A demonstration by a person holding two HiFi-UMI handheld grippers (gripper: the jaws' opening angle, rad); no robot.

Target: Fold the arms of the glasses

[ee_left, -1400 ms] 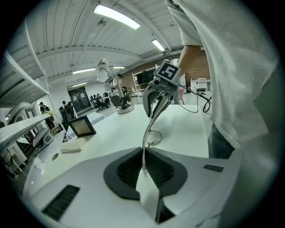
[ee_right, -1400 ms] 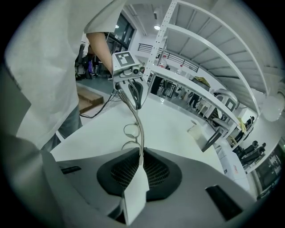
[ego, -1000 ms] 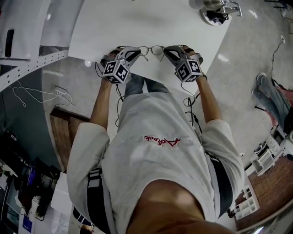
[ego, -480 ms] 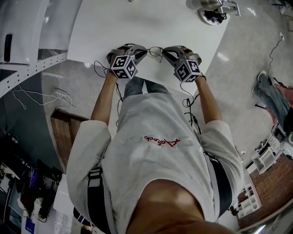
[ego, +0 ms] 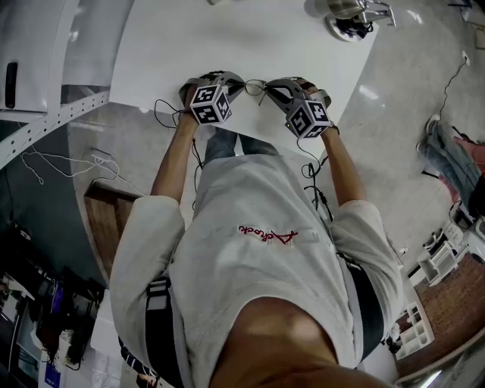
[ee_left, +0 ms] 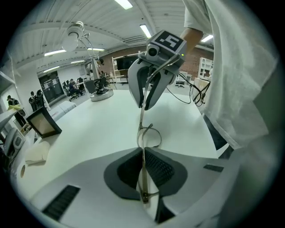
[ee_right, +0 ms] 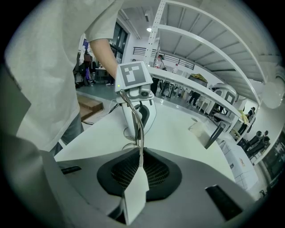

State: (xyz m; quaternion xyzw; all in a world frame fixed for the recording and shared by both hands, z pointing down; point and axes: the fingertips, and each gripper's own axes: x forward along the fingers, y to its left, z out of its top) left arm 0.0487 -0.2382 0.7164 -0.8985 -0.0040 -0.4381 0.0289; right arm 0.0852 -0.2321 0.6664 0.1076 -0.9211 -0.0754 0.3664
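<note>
Thin wire-framed glasses [ego: 256, 86] hang just above the near edge of the white table [ego: 250, 38], between my two grippers. My left gripper [ego: 241, 87] holds their left end. In the left gripper view the frame [ee_left: 143, 133] runs edge-on between the pads; the jaws are opening slightly, with the wire still pinched. My right gripper [ego: 270, 89] is shut on the other end. In its own view the wire [ee_right: 139, 129] rises from between its pads toward the left gripper [ee_right: 136, 109]. The right gripper [ee_left: 151, 89] faces the left one closely.
A lamp base [ego: 350, 17] stands at the table's far right corner. A small standing frame [ee_left: 42, 122] and a folded cloth [ee_left: 38, 153] lie off to the left. Below the table edge are cables and a wooden bench [ego: 114, 204].
My left gripper has shifted toward the right gripper and tipped further down. The gap between the two grippers has narrowed. The right gripper has stayed put.
</note>
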